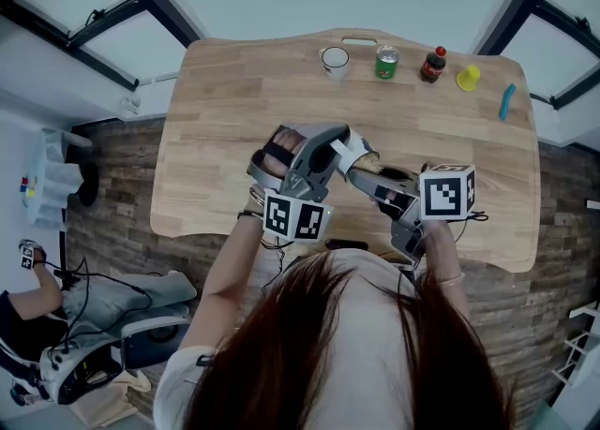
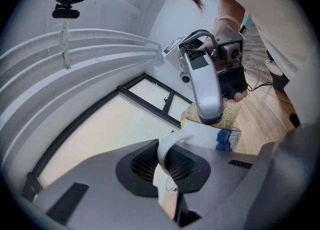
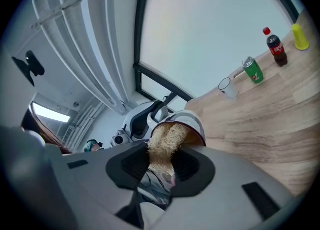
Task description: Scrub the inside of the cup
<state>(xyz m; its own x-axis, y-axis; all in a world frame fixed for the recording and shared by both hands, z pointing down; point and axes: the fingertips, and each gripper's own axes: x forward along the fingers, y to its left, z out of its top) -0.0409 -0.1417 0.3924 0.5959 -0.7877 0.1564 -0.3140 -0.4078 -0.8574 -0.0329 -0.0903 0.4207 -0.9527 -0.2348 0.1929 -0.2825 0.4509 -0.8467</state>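
Two grippers meet over the near half of the wooden table (image 1: 234, 138). On the left, the left gripper (image 2: 167, 169) has its fingers (image 2: 145, 166) closed on the curved white handle (image 2: 169, 146) of the one cup (image 2: 207, 136) being cleaned. The cup is white outside, and it is tipped so that its mouth faces the other gripper.

To its right, the right gripper (image 3: 162, 166) clamps its fingers (image 3: 192, 166) on a single straw-coloured fibrous scrubber (image 3: 165, 141). The free end of the scrubber is pushed into the cup's mouth, against the inner wall.

Along the far edge of the table five more things stand in a loose row, well apart from the grippers. From the left they are one white mug (image 1: 335, 61), one green can (image 1: 386, 62), one dark soda bottle (image 1: 433, 64) with a red cap, one small yellow thing (image 1: 468, 77) and one slim blue thing (image 1: 506, 100) lying flat.
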